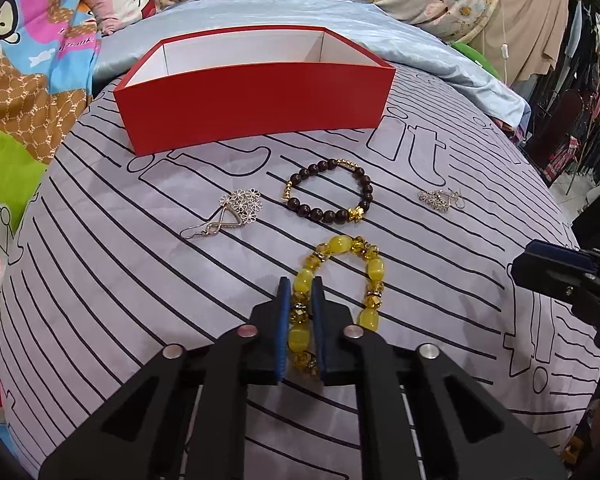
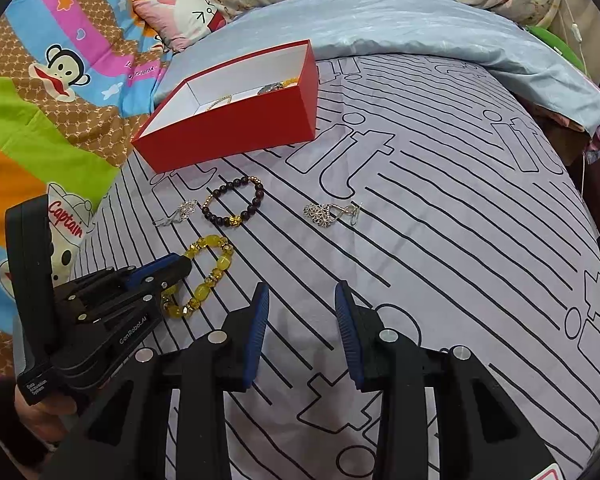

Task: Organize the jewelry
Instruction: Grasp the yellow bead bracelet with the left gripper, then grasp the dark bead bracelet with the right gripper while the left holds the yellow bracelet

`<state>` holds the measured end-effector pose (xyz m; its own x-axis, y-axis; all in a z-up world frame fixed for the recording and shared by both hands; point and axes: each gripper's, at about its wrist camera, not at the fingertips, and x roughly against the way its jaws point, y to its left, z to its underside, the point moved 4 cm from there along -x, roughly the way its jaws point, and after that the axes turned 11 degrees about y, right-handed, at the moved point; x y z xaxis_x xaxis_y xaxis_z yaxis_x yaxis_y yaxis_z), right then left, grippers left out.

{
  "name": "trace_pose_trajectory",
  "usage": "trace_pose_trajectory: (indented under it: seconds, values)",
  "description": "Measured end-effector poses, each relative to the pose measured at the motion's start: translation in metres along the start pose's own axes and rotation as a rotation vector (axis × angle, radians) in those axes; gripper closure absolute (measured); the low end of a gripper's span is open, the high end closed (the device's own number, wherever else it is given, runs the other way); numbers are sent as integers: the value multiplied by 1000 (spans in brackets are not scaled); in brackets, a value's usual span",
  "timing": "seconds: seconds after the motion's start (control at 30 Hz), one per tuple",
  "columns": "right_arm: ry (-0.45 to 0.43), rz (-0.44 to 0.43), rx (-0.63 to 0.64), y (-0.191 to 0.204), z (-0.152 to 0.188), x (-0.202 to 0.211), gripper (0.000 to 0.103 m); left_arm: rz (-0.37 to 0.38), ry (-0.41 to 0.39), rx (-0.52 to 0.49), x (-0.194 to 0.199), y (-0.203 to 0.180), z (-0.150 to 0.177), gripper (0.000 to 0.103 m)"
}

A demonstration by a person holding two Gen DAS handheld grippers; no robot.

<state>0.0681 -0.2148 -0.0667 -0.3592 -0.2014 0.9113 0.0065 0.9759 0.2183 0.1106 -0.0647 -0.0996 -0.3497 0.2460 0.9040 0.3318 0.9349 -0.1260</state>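
Yellow bracelet [image 1: 334, 292] part-hidden by jaws, box [image 2: 236, 136] contents unclear

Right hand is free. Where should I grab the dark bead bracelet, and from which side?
Pinch one bead strand of the dark bead bracelet, jaws straddling it, from above. It lies flat as an open ring on the bedsheet, so one finger fits inside. Its right arc, nearest the right gripper, looks easiest.

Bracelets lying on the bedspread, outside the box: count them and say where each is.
2. The yellow bracelet lies nearest, clamped in the left gripper. The dark bracelet lies between it and the red box, whose contents are partly hidden.
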Motion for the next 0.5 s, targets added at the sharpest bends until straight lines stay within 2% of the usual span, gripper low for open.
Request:
trace_pose_trajectory:
  seconds: [0.27,0.5]
  values:
    - [4,-11,18,8,-7,-6,69,61,-11,52,19,15,0,95]
    - [-6,-19,58,26,-35,-22,69,56,-32,88,33,34,-1,95]
